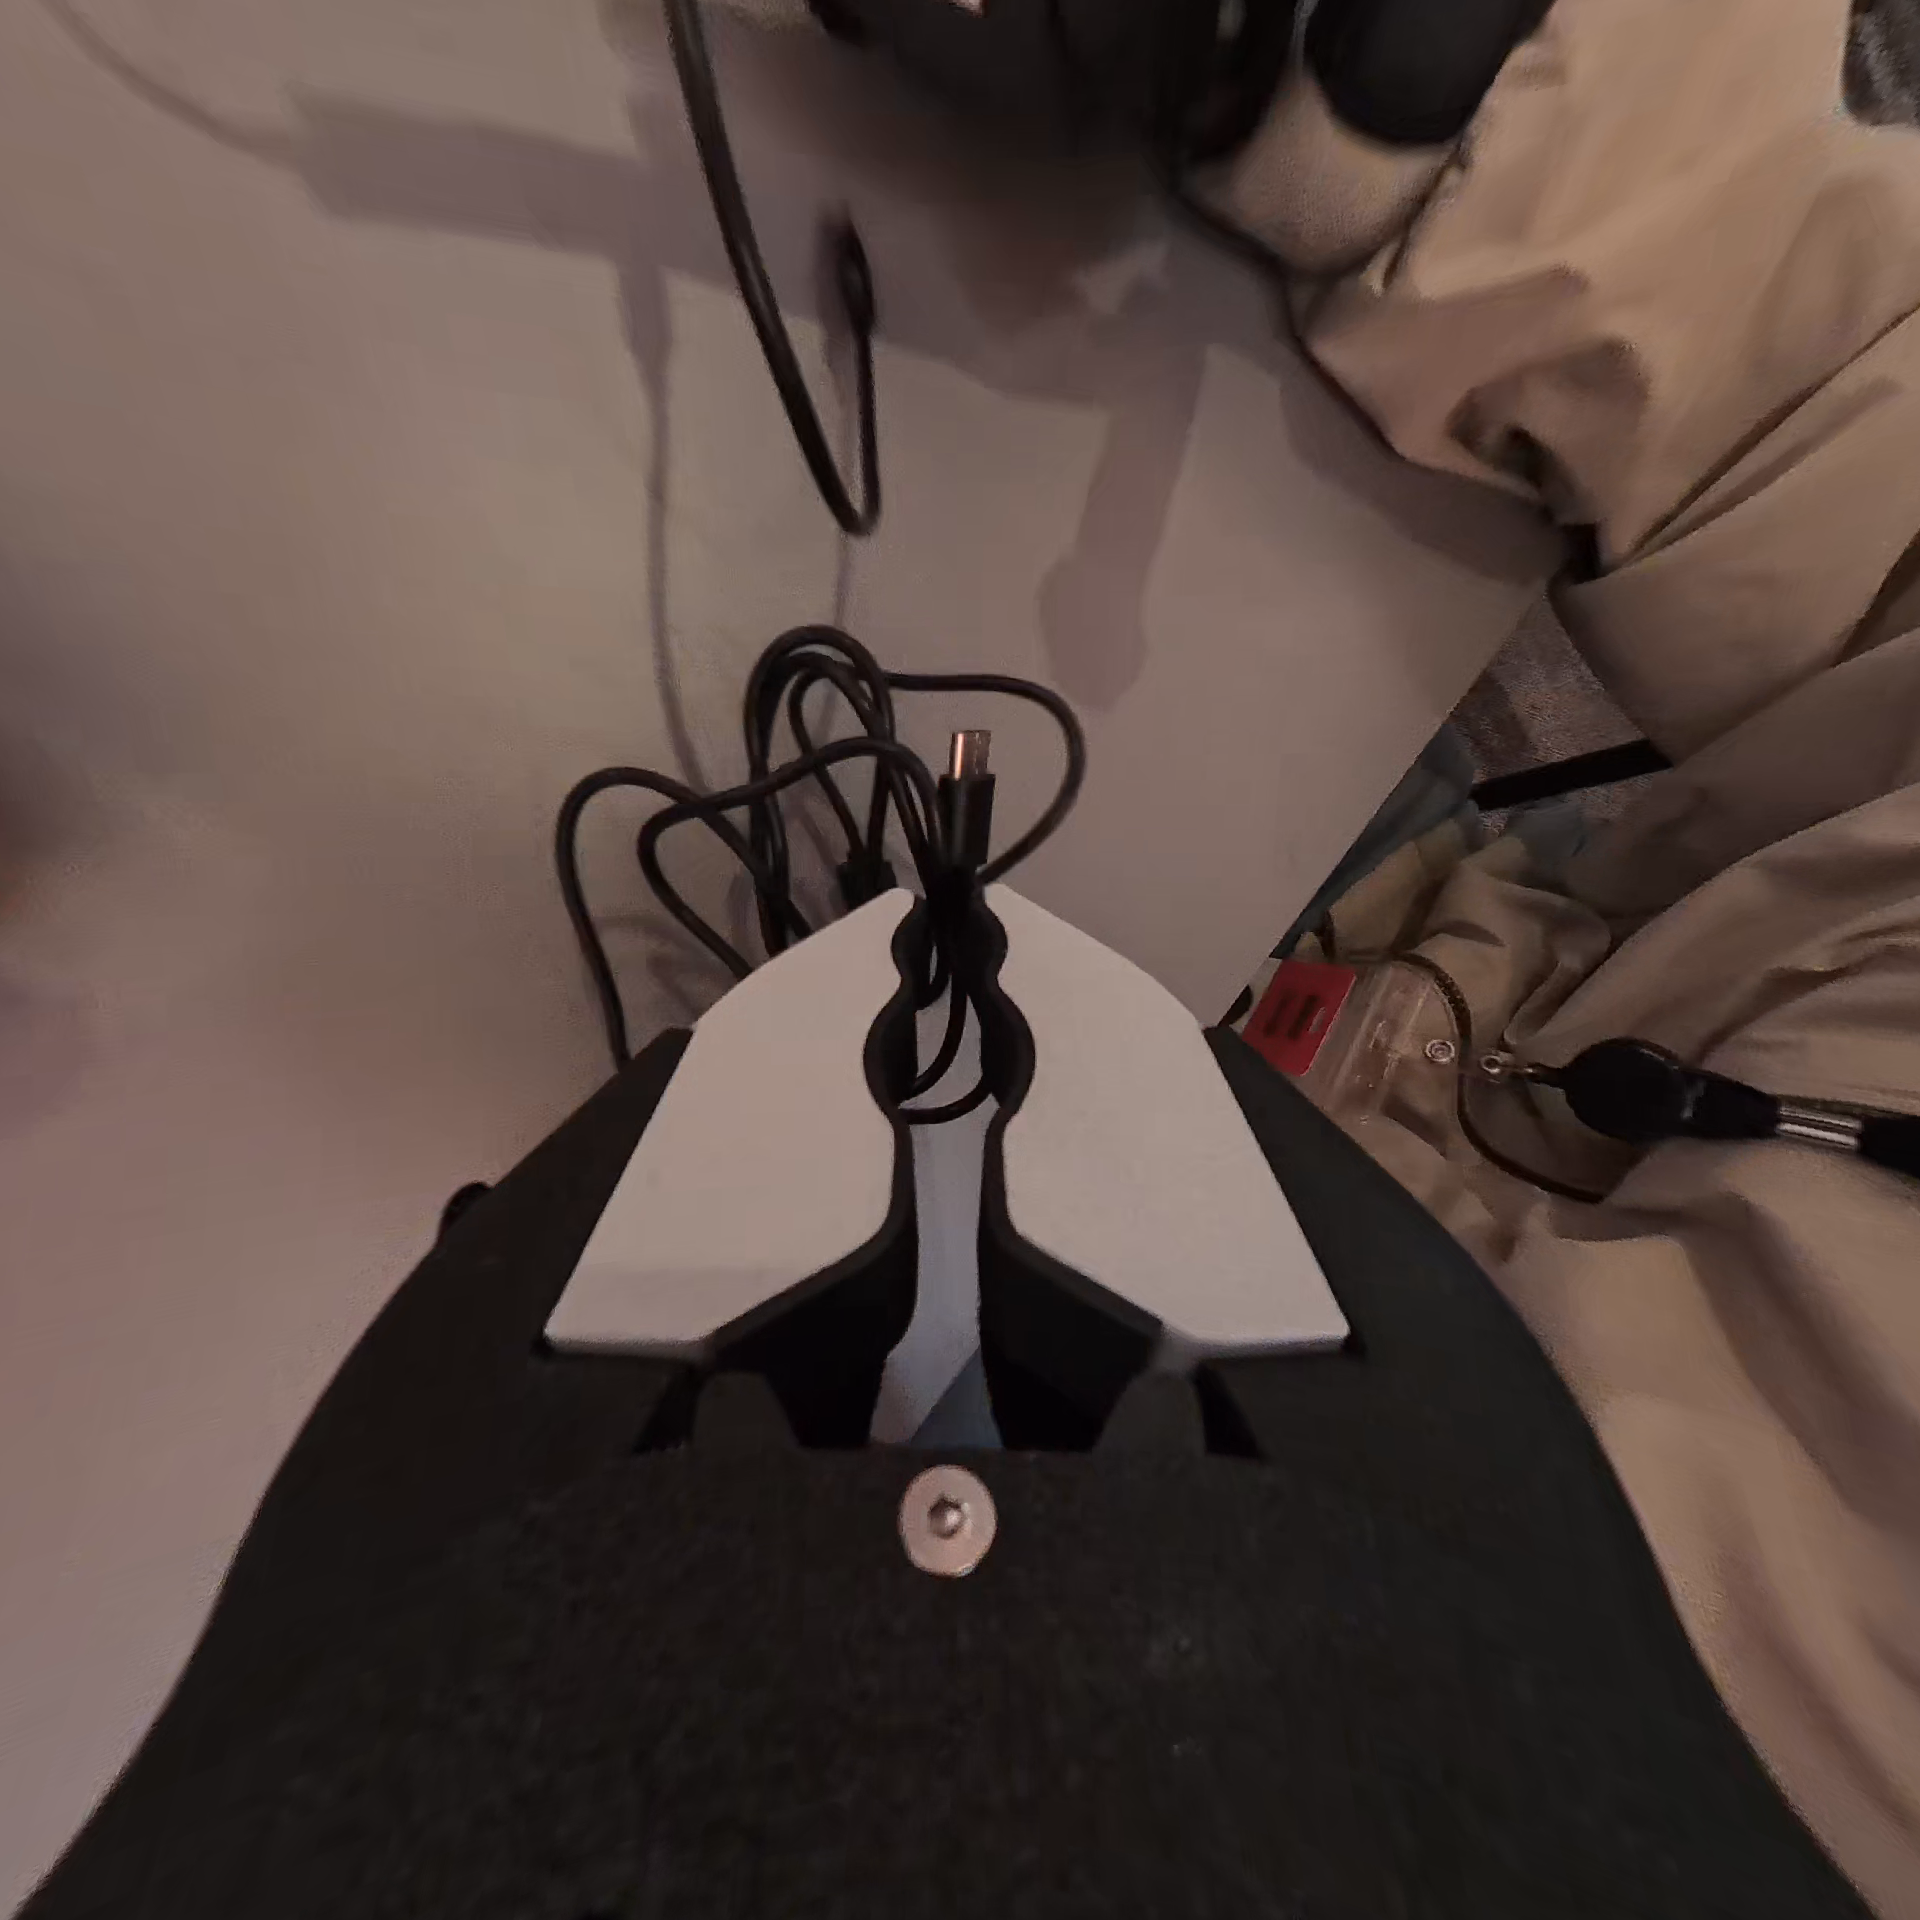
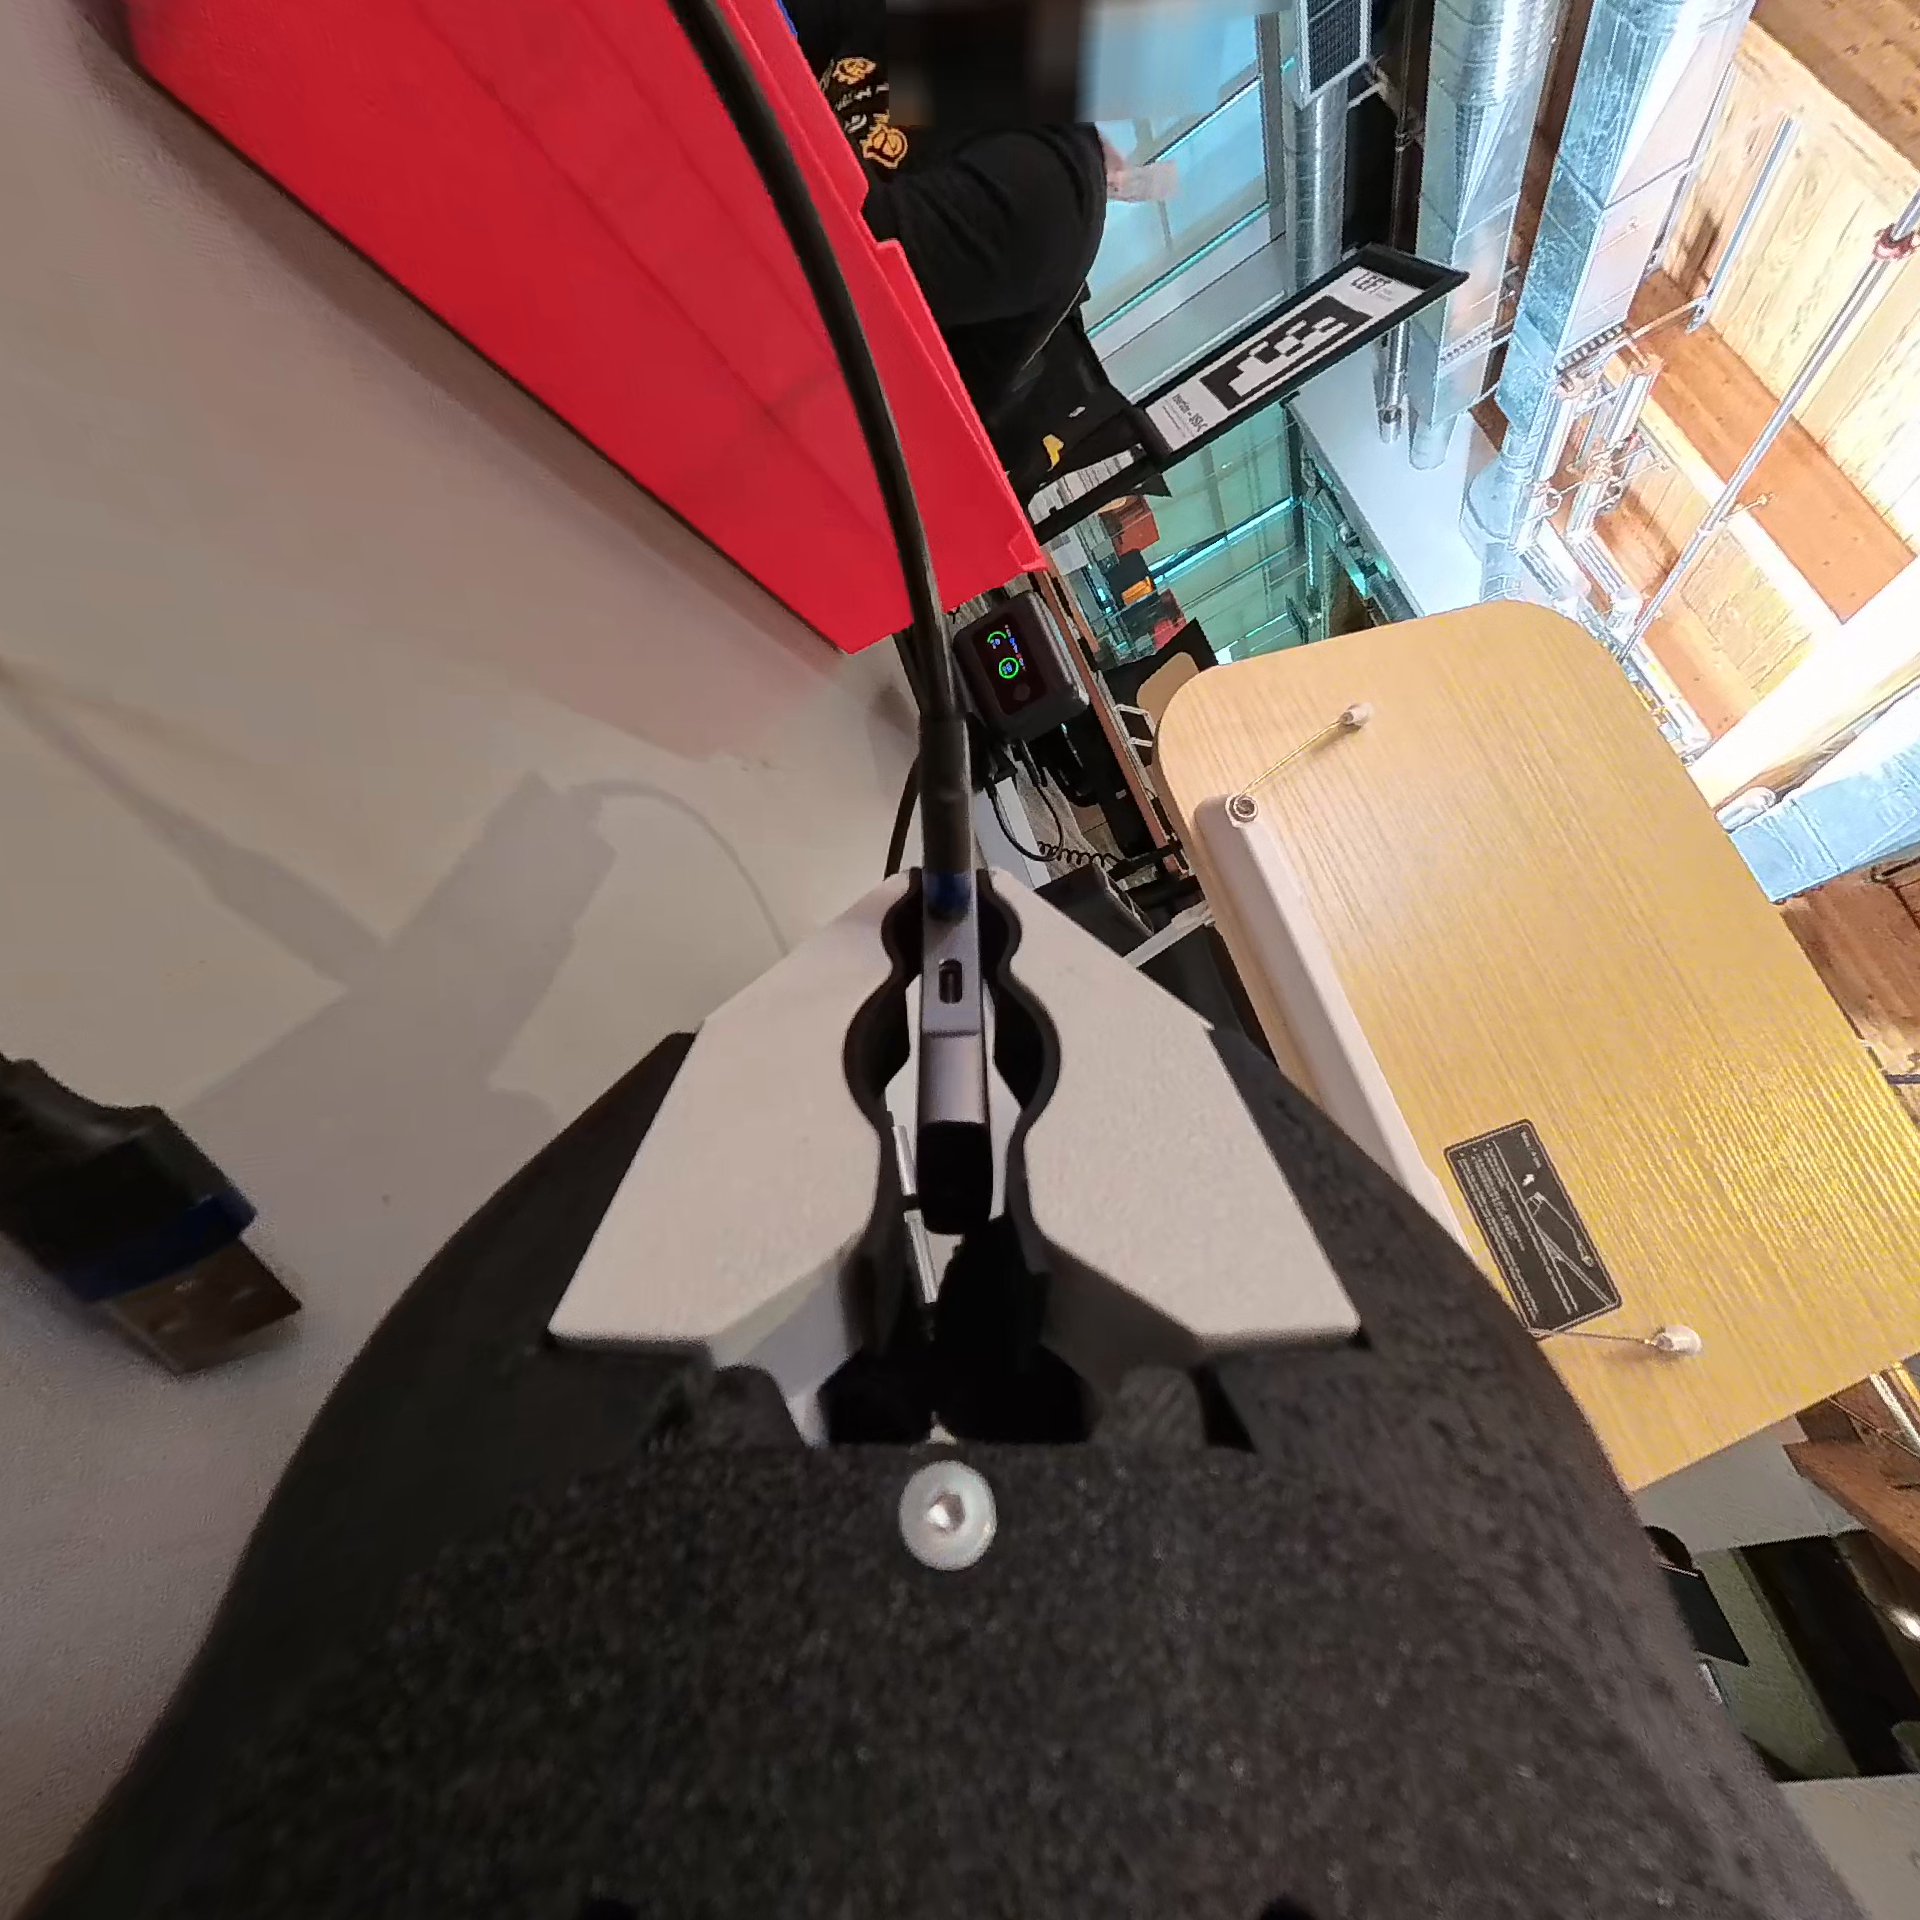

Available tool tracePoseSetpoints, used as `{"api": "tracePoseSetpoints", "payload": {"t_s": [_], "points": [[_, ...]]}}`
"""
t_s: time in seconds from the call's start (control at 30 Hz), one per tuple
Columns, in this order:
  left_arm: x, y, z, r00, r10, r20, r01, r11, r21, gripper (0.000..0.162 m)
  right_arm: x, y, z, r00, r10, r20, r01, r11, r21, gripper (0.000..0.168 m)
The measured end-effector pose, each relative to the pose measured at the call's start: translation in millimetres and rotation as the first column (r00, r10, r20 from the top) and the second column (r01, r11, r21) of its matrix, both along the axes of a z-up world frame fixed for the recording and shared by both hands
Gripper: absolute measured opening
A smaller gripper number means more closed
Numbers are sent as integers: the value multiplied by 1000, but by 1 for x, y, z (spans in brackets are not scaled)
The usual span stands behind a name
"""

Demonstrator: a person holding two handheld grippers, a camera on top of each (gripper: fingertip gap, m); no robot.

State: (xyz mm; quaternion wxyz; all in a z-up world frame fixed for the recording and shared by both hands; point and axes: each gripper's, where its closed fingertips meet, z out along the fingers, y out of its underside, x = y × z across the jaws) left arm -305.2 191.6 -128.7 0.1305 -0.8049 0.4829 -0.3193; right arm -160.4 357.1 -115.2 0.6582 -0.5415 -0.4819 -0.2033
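We find the left gripper (image 1: 948, 904) with its white fingers closed to a narrow slit, pinching several strands of a thin black coiled cable (image 1: 821, 790). The cable's small metal-tipped plug (image 1: 968, 769) stands upright just past the fingertips; the remaining loops lie beyond and to the left on the white tabletop (image 1: 312, 623). A tan fabric garment (image 1: 1662, 416) sits at the table's right edge, with a clear badge holder (image 1: 1351, 1029) bearing a red patch (we leave its writing unread).

The right gripper (image 2: 948, 894) is likewise clamped almost together, around a slim grey metal adapter with a black end (image 2: 951, 1049). The adapter lies lengthwise in the gap; its thick black cord (image 2: 831, 312) leaves at the fingertips and arcs up across a red plastic bin (image 2: 520, 260). A black-and-blue USB plug (image 2: 135, 1226) rests on the table, well to the left. Farther off: a small black device with green lit rings (image 2: 1008, 665), a light wooden panel (image 2: 1558, 987) carrying a black printed label, and a black-and-white marker board (image 2: 1299, 348).
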Motion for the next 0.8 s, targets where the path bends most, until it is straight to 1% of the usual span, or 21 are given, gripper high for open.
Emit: {"api": "tracePoseSetpoints", "payload": {"t_s": [0.07,0.1,0.2,0.27,0.33,0.4,0.5,0.63,0.7,0.8], "points": [[3,-7,-23,1000,-11,-17,11,1000,-1,6,0,0,-1,1000,1,3,-1,1000,-2,7],[1,-6,-33,999,-20,-42,21,999,24,6,-1,0,-2,1000,2,5,-2,1000,-5,7],[-5,-2,-46,996,-45,-78,55,991,122,6,-2,0,-3,1000,5,13,-5,1000,-7,7],[-2,-2,-45,998,-58,-37,63,990,130,6,-2,0,-4,1000,6,15,-6,1000,-9,7],[-1,-8,-44,997,-79,9,78,994,76,6,-2,1,-4,1000,7,14,-7,1000,-11,7],[-1,-3,-42,998,-43,54,41,998,48,6,-1,1,-5,1000,6,14,-6,1000,-13,7],[0,-3,-34,989,-17,147,25,998,-53,6,-1,1,-5,1000,6,11,-6,1000,-17,7],[4,1,-13,941,63,332,3,981,-196,6,-1,2,-6,1000,7,11,-7,1000,-21,7],[1,7,-11,933,83,350,-10,978,-206,7,-1,1,-6,1000,7,13,-7,1000,-19,7],[-10,21,-23,959,88,270,-60,992,-108,12,-1,1,-6,1000,8,12,-8,1000,-21,7]]}}
